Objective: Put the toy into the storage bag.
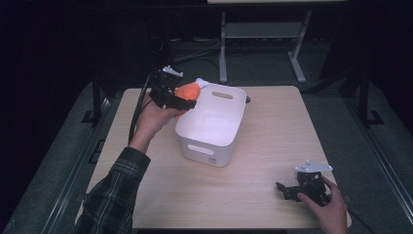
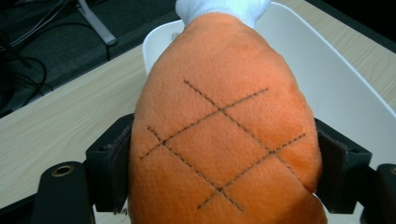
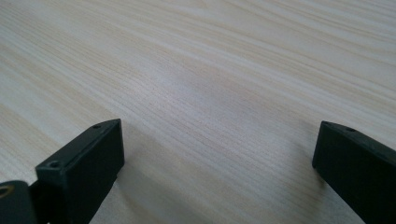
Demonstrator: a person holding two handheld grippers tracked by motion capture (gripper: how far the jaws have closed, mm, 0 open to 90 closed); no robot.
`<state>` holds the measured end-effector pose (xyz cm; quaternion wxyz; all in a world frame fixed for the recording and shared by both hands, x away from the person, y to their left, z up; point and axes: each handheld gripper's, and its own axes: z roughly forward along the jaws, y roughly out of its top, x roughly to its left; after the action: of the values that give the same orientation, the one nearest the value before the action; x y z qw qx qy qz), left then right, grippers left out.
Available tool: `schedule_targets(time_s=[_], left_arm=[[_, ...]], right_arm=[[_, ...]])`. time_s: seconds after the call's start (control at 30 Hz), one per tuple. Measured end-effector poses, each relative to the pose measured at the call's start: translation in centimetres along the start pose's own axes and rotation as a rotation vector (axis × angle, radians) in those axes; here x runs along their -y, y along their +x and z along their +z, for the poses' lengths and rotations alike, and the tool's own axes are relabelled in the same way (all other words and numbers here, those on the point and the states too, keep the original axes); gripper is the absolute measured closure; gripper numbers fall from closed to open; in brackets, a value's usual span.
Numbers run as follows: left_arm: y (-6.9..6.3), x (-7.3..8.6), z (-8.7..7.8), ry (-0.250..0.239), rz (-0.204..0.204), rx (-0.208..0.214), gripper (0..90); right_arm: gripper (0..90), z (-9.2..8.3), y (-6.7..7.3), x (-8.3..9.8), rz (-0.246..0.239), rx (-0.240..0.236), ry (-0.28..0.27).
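The left gripper [image 1: 182, 100] is raised above the counter [image 1: 263, 146] near its far left corner, at the far left rim of a white bin [image 1: 210, 124]. Its jaws are closed on an orange plush toy [image 1: 188, 91], one jaw pressed against each side of the soft body. In the left gripper view the plush toy [image 2: 224, 135] shows dark stitched lines crossing in a diamond pattern and a white end [image 2: 222, 9] at its top, pointing away from the gripper. Beyond it lies the white bin [image 2: 327, 79], its open inside in sight, so the toy hangs over the bin's rim rather than resting in it. The person's left hand [image 1: 153, 119] grips the tool from below, with a plaid sleeve [image 1: 114, 190] behind it.

The white bin stands on the counter left of the middle, toward the far edge, with a handle slot in each end wall.

The right gripper [image 1: 287, 189] rests low at the near right corner of the counter, well apart from the bin, held by the right hand [image 1: 328, 204]. Its jaws stand wide apart with nothing between them; the right gripper view has bare wood grain [image 3: 210, 84] in the gap.
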<state>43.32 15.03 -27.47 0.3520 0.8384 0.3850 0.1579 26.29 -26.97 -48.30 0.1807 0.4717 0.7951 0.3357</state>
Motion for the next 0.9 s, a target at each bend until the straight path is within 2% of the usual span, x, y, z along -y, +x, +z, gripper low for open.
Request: schedule_targets(time_s=[0.13, 0.33, 0.67, 0.9], left_arm=[[-0.8, -0.9, 1.2, 0.001, 0.002, 0.012, 20.4], [-1.4, -1.5, 2.8, 0.018, -0.008, 0.015, 20.3], [-2.2, -1.5, 5.0, 0.046, -0.019, 0.015, 20.0], [-2.4, -1.4, 5.7, 0.057, -0.023, 0.011, 19.4]], right_arm=[[1.5, 0.0, 0.0, 0.0, 0.001, -0.001, 0.0], [1.5, 0.0, 0.0, 0.0, 0.001, 0.0, 0.0], [1.5, 0.0, 0.0, 0.0, -0.001, 0.001, -0.001], [1.5, 0.0, 0.0, 0.0, 0.003, -0.001, 0.001]])
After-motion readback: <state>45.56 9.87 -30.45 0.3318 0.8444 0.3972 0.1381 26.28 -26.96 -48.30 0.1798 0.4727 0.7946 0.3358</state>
